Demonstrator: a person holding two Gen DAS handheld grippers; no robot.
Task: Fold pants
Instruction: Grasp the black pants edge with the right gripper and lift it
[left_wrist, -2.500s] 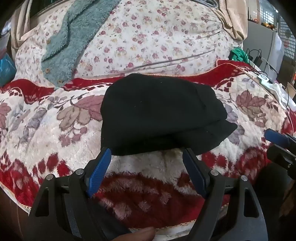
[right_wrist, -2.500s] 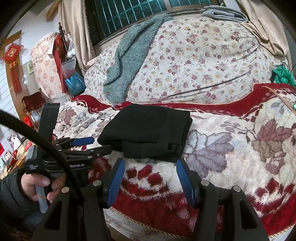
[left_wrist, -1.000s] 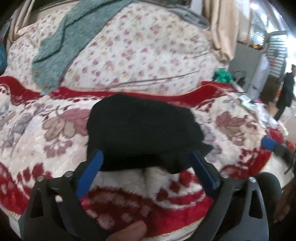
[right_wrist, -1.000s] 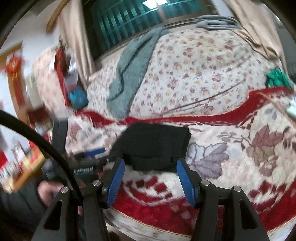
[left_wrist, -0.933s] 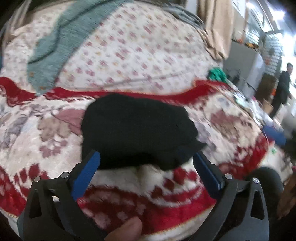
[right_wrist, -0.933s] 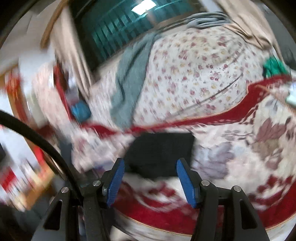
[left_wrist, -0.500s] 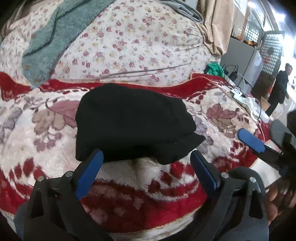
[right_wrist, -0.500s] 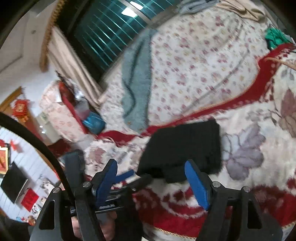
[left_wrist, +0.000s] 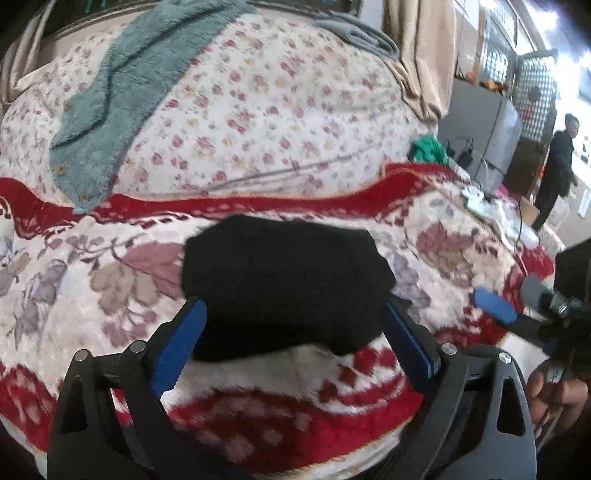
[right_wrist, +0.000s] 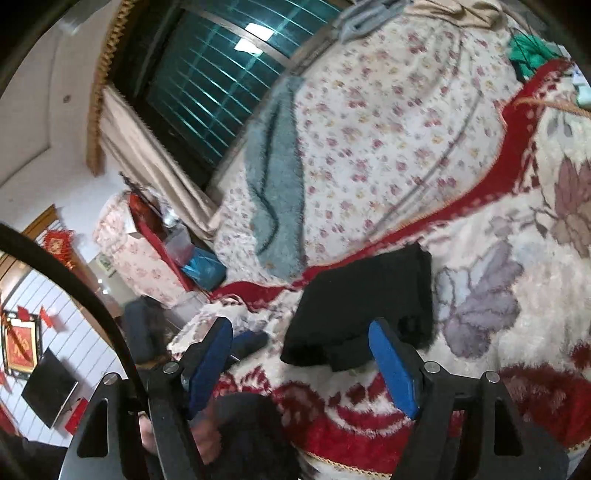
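The black pants (left_wrist: 284, 284) lie folded into a compact bundle on the red-and-cream floral blanket (left_wrist: 92, 280). They also show in the right wrist view (right_wrist: 365, 299). My left gripper (left_wrist: 291, 336) is open and empty, its blue pads either side of the bundle's near edge, just in front of it. My right gripper (right_wrist: 301, 354) is open and empty, held tilted above the blanket's front edge, near the bundle's near left corner. Its blue fingertip (left_wrist: 495, 306) shows at the right of the left wrist view.
A small-flowered quilt (left_wrist: 258, 110) is heaped behind the blanket with a teal fleece garment (left_wrist: 122, 92) on it. A green cloth (left_wrist: 428, 149) and cables lie at the far right. A person (left_wrist: 557, 166) stands in the background. A window (right_wrist: 218, 74) is at the back.
Both grippers stay open and empty. The left view has shifted a little, with the bundle now closer between its pads. The right gripper has tilted and swung left, and the pants stay still.
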